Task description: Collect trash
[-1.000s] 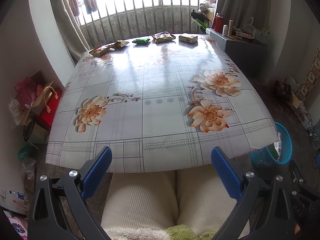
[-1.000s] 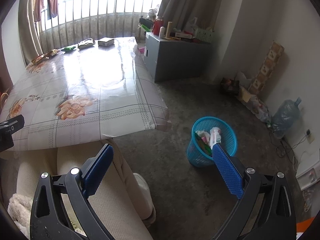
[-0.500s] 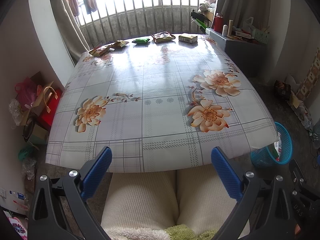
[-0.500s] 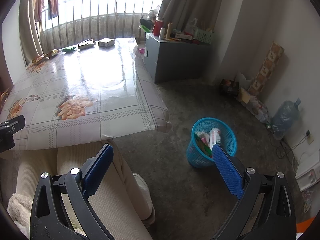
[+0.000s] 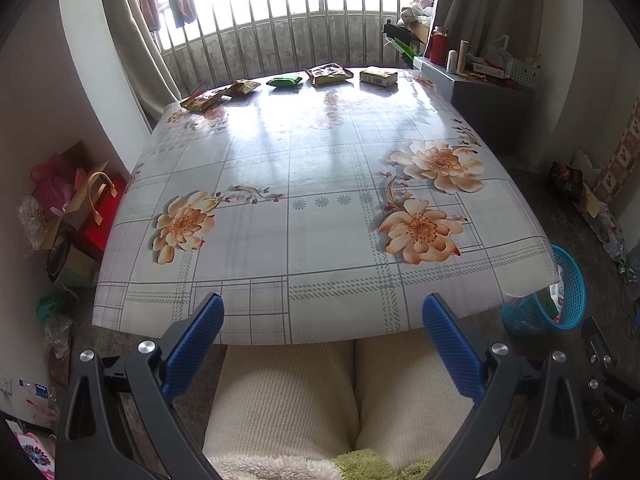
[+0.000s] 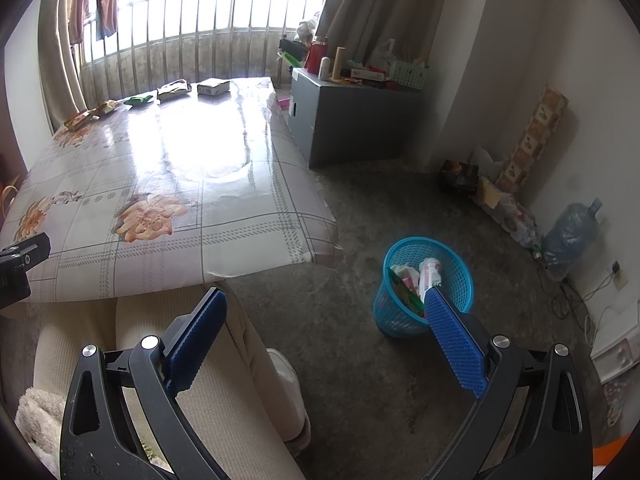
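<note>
Several snack wrappers lie along the far edge of the flowered table [image 5: 320,240]: a yellow-brown packet [image 5: 200,101], a green packet [image 5: 285,80], a brown bag [image 5: 329,73] and a pale box [image 5: 378,76]. They also show in the right wrist view, with the box [image 6: 213,87] rightmost. A blue mesh bin [image 6: 424,286] with trash inside stands on the floor right of the table; it also shows in the left wrist view [image 5: 560,300]. My left gripper [image 5: 322,322] is open and empty over the near table edge. My right gripper [image 6: 326,314] is open and empty above the floor, near the bin.
The person's legs in cream trousers [image 5: 352,392] are under the near table edge. A grey cabinet [image 6: 348,120] with bottles stands at the back right. Bags and boxes [image 5: 76,208] are piled on the floor left of the table. A water jug [image 6: 572,232] stands by the right wall.
</note>
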The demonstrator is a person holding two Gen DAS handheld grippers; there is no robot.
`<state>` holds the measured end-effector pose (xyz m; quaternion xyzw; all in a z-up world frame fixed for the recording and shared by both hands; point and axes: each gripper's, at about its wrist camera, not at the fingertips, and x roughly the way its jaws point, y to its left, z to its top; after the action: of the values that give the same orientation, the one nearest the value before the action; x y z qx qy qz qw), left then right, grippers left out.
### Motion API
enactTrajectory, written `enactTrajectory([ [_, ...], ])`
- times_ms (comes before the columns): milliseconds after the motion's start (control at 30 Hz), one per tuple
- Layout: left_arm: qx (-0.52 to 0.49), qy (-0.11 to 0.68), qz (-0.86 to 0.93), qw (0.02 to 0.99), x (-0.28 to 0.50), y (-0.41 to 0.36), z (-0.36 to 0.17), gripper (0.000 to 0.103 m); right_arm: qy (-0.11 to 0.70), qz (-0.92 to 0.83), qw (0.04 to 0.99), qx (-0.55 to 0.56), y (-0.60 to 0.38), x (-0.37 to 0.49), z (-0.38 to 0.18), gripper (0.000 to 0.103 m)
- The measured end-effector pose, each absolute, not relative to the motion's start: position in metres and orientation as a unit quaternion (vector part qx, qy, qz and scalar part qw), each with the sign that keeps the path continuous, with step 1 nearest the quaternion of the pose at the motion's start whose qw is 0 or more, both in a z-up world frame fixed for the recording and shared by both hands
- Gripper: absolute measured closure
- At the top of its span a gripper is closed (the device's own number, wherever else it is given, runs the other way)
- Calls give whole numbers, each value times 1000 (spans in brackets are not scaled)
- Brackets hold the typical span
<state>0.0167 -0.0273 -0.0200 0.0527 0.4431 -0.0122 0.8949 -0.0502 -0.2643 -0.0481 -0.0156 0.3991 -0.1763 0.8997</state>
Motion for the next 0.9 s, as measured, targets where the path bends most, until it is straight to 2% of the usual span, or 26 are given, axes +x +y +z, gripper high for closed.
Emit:
enactTrajectory([
  [900, 54, 443, -13, 895, 17, -29, -20, 6, 398, -177, 900, -15, -264, -50, -47, 8],
])
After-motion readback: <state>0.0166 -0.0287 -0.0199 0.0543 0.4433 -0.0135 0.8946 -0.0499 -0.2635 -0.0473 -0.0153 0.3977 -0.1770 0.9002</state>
